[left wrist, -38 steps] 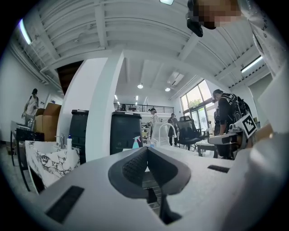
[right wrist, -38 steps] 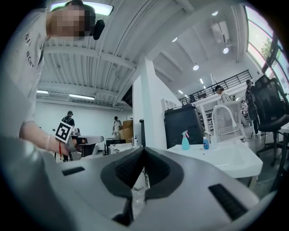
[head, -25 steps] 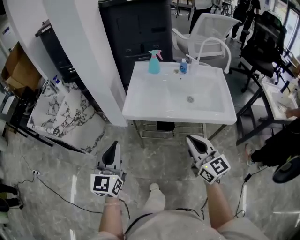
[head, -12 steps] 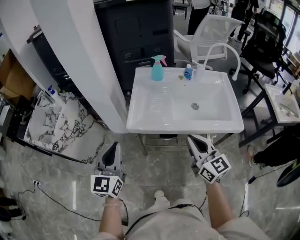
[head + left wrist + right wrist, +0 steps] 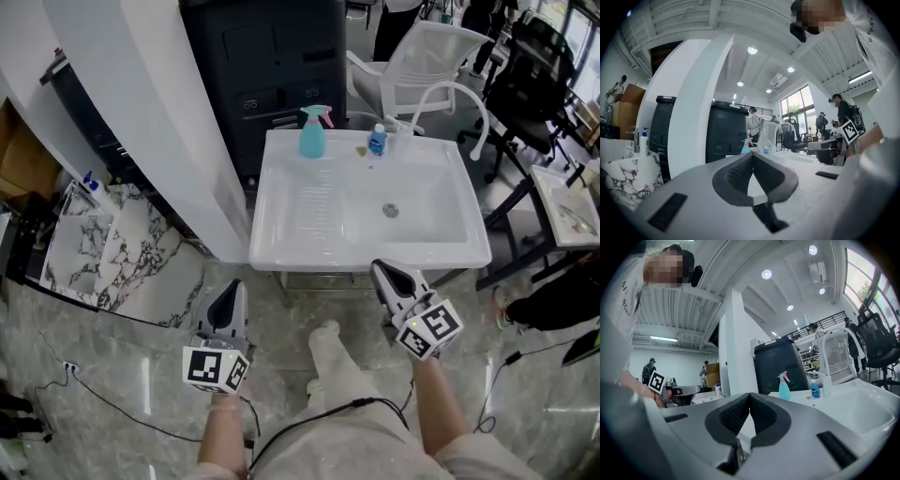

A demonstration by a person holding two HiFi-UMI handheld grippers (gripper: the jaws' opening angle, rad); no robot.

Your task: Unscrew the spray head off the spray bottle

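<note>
You face a white sink point(image 5: 291, 216) from a grey stone floor, a gripper in each hand. At far left, a veined marble slab point(image 5: 94, 253) lies beside a white pillar point(image 5: 159, 122). Your left gripper point(image 5: 230, 298) is held low, short of the sink's front edge, its jaws together with nothing between them. On the sink's back ledge, toward its left end, the teal spray bottle point(image 5: 312, 139) stands upright with the pink-triggered spray head point(image 5: 316, 114) on its neck, well apart from both grippers. Further right on the same ledge stands a small blue bottle point(image 5: 377, 141). Your right gripper point(image 5: 384, 274) points at the sink's front rim, jaws pressed together and empty. The white arched faucet point(image 5: 450, 94) rises at the sink's right rear.
</note>
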